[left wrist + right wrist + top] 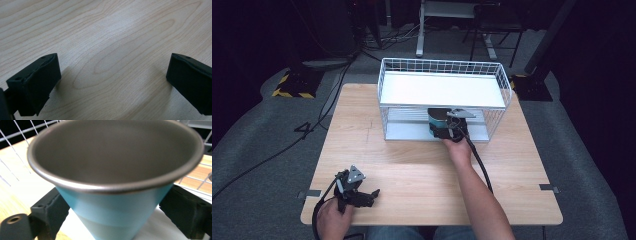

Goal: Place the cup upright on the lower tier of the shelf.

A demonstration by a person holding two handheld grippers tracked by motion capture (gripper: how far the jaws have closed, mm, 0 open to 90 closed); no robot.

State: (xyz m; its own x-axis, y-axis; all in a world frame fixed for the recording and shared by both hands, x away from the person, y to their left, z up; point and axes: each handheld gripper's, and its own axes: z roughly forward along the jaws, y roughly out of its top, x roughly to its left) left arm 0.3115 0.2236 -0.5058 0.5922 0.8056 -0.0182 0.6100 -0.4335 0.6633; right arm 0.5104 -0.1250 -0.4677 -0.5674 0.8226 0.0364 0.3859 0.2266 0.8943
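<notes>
The right hand-held gripper (447, 127) grasps a blue cup (117, 182) at the rack's (442, 67) lower shelf, not yet released. The left hand-held gripper (362, 196) rests released at the desk's (412, 170) near-left corner.

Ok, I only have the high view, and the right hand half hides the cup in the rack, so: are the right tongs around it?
Observer: Yes. In the right gripper view the cup stands upright between the right tongs, one jaw at each side. I cannot tell whether they press it.
Operator: Anything inside it?
Observer: No, its grey inside is empty.
Operator: And the left tongs, open?
Observer: The left tongs are wide open, with bare table between the jaws.
</notes>
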